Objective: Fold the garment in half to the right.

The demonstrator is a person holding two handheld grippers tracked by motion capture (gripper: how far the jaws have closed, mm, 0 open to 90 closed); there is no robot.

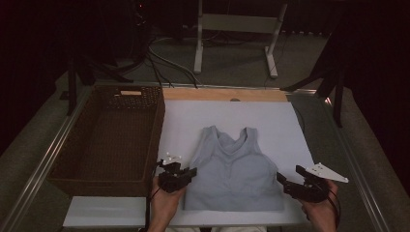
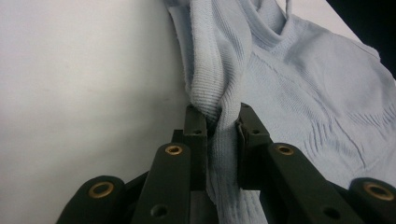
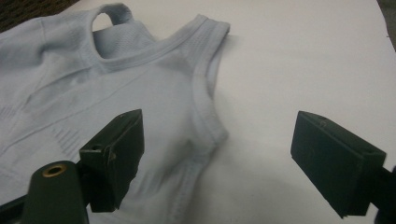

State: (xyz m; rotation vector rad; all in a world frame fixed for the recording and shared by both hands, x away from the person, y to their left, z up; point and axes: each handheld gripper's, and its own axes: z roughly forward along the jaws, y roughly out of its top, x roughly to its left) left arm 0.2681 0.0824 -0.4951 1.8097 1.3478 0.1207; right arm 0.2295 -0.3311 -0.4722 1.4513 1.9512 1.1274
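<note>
A pale blue tank top point(image 1: 234, 169) lies flat on the white sheet point(image 1: 285, 125) that covers the middle of the table, neck toward the far side and hem toward the near edge. It sits near the middle of the sheet, closer to the person than to the far wooden strip point(image 1: 225, 94).

The left claw point(image 1: 189, 173) is at the top's left edge, low on the side seam. In the left gripper view its two black jaws are pressed in on a bunched ridge of the ribbed fabric point(image 2: 219, 100), which is gathered up between them and lifted a little off the sheet. The left hand point(image 1: 166, 203) comes in from the near edge.

The right claw point(image 1: 282, 181) is just beside the top's right edge, near the hem corner. Its jaws stand spread wide; in the right gripper view one jaw hangs over the fabric by the armhole seam point(image 3: 205, 116) and the other over bare white sheet, with nothing pinched between them. The right hand point(image 1: 321, 210) holds it from the near right.

To the left of the sheet, touching its edge, stands a dark brown wicker basket point(image 1: 67, 154), rectangular and deep. Its inside is dim; no contents can be made out in it.
</note>
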